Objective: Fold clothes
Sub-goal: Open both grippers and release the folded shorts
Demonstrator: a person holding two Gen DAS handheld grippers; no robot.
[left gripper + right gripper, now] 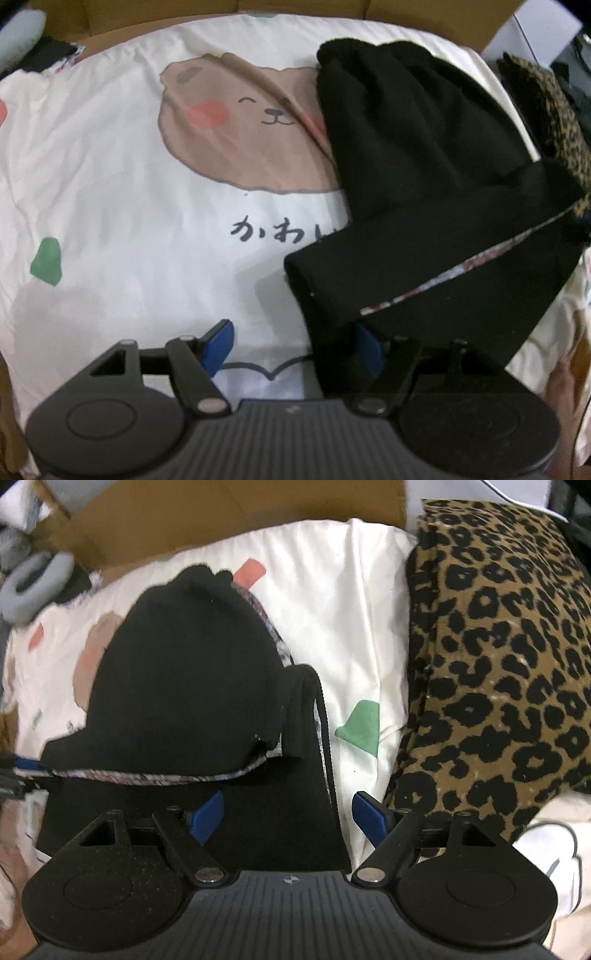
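Observation:
A black garment (424, 166) with a floral-patterned trim lies partly folded on a white bedsheet (129, 203) printed with a bear. My left gripper (293, 347) is open above the sheet; the garment's near left corner reaches in between its blue pads and covers part of the right one. In the right wrist view the same black garment (184, 672) fills the left half. My right gripper (288, 816) hangs open over the garment's near right edge, one pad above the black cloth and the other above the sheet (351, 627). Neither gripper's pads press on the cloth.
A leopard-print garment (498, 664) lies heaped on the sheet to the right, close to my right gripper's right finger; it shows at the far right (554, 122) of the left wrist view. Cardboard (221, 517) stands behind the bed, and a grey ring-shaped thing (33, 587) lies far left.

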